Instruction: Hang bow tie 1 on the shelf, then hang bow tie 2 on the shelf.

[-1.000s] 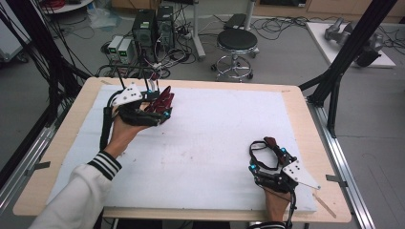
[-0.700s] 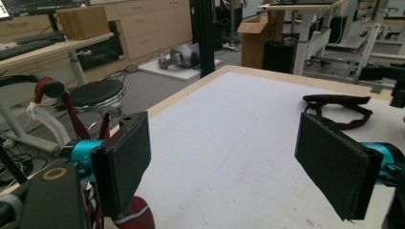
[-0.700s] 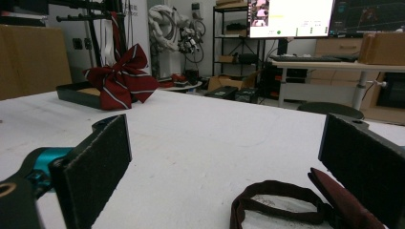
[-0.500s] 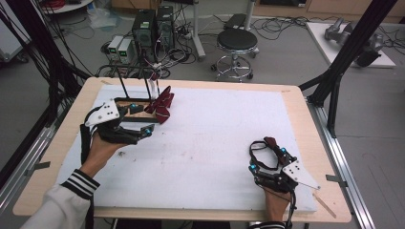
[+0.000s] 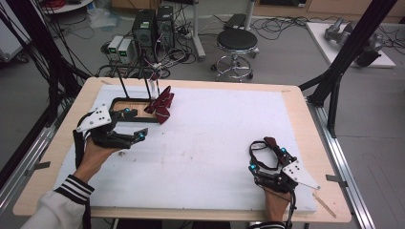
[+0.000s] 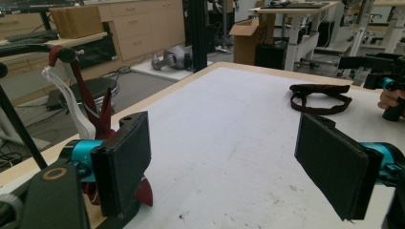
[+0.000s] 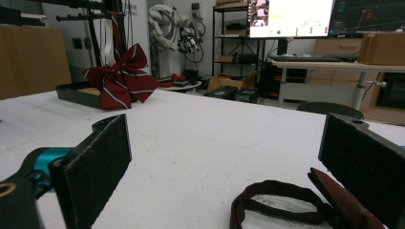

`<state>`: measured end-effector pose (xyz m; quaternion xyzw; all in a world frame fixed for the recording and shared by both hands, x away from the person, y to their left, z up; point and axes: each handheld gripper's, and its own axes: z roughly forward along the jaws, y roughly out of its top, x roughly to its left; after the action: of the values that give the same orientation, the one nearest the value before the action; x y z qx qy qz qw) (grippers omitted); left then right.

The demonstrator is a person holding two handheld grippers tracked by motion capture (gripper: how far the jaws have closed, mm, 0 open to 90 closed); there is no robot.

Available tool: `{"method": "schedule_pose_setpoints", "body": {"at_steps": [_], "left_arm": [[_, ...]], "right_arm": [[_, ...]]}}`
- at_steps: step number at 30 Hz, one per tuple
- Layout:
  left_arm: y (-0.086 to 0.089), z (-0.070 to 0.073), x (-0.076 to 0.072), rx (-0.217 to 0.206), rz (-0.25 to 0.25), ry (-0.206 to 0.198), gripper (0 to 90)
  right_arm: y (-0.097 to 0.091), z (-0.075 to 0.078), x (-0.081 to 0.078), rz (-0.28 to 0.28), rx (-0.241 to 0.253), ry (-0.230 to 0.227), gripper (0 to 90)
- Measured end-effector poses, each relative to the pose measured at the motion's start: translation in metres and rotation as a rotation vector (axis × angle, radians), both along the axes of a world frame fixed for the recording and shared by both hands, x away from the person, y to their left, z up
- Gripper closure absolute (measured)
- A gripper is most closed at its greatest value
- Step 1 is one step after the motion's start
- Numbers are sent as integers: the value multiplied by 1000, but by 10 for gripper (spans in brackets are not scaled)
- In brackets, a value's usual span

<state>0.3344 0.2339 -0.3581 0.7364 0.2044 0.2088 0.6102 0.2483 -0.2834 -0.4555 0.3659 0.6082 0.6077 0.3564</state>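
A dark red striped bow tie [image 5: 161, 102] hangs by a white band from a black rack [image 5: 125, 101] at the table's far left; I also see the bow tie [image 7: 119, 81] across the table in the right gripper view. My left gripper [image 5: 134, 124] is open just in front of the rack, nothing between its pads [image 6: 122, 167], with the bow tie [image 6: 102, 119] beside its left jaw. A dark red strap [image 5: 265, 147] lies looped on the white mat at the near right. My right gripper [image 5: 266, 158] rests open, and the strap [image 7: 277, 200] lies between its jaws.
The white mat [image 5: 215, 124] covers most of the wooden table [image 5: 305, 119]. A thin wooden stick [image 5: 325, 204] lies at the near right corner. Behind the table stand a black stool [image 5: 237, 43] and computer boxes [image 5: 153, 26]. Black frame posts [image 5: 344, 52] flank both sides.
My left gripper has drawn back from the bow tie on the rack, toward the near left, and stands open. The bow tie stays hanging. The right gripper has not moved.
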Motion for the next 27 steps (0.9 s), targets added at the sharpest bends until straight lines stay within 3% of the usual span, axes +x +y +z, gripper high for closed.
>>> {"method": "schedule_pose_setpoints", "body": {"at_steps": [14, 21, 27], "left_arm": [[3, 2, -6, 2, -14, 1, 202], [5, -6, -12, -16, -47, -14, 206], [9, -8, -14, -50, -84, -8, 206]], "right_arm": [[0, 0, 1, 0, 6, 4, 30], [-3, 1, 2, 14, 32, 27, 29], [-8, 11, 2, 12, 20, 24, 29]]}}
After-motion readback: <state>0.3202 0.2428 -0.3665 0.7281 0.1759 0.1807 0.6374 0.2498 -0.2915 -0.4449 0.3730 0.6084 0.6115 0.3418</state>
